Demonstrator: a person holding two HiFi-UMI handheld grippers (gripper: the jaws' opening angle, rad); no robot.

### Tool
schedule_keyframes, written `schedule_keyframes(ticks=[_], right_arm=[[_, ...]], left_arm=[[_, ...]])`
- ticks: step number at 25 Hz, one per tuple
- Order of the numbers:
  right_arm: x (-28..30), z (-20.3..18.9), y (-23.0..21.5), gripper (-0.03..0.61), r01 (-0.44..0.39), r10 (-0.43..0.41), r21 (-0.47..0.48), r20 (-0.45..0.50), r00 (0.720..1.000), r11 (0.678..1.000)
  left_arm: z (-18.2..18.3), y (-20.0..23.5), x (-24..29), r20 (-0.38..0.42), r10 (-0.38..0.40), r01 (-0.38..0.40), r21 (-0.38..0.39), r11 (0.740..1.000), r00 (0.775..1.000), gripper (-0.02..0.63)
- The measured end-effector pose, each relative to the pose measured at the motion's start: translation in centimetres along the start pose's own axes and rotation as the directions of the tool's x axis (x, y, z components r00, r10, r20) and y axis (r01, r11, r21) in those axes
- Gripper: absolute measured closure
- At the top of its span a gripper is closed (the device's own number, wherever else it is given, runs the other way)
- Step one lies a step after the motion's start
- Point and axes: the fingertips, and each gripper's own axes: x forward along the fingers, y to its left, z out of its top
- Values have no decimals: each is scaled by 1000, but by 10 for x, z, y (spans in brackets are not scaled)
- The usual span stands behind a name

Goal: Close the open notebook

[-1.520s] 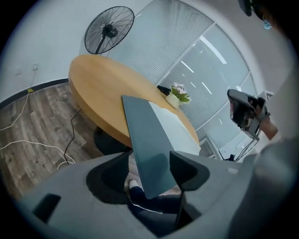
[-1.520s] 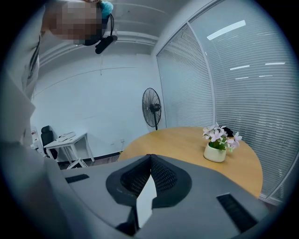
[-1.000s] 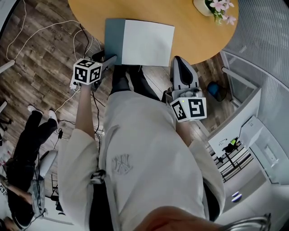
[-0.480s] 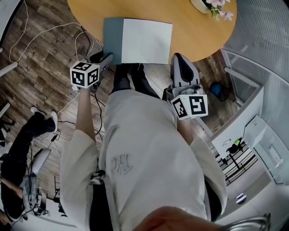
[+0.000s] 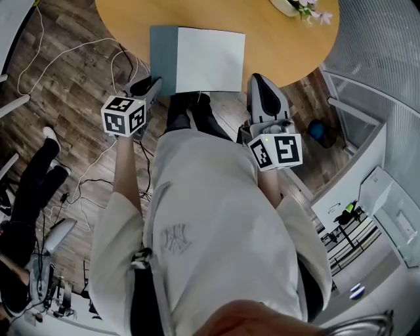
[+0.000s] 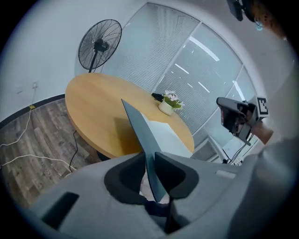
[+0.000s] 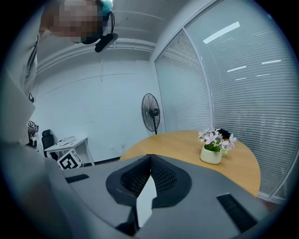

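The open notebook (image 5: 210,62) lies on the round wooden table (image 5: 282,46), white page up, with its grey-blue cover (image 5: 163,56) on the left. My left gripper (image 5: 156,82) is at the cover's near left corner. Its jaws have just been closing. In the left gripper view the cover (image 6: 140,130) stands up on edge between the fingertips of the left gripper (image 6: 150,161), which pinch it. My right gripper (image 5: 257,80) hovers at the table edge just right of the notebook. In its own view the right gripper (image 7: 150,158) has its tips together.
A white pot of pink flowers (image 5: 295,6) stands at the far right of the table. A standing fan (image 6: 98,42) is beyond the table. White cables (image 5: 79,52) trail over the wooden floor on the left, where a person's leg (image 5: 36,177) shows.
The left gripper has drawn in at the cover's near corner and lifted a little. The right gripper has stayed put. The legs on the left have shifted.
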Motion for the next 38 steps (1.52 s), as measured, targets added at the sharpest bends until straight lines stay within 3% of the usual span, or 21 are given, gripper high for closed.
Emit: schedule_keyframes(ticks=[12,38], right_arm=[[-7,9,-18,584,-12,12,13,39,999,1000],[-48,19,-64,584,-27,23,37,114,993,999]], left_arm=[[22,-35,-6,32,67,-67,27,997,997,552],[52,-114,17,106,103,-108,39,993,989,584]])
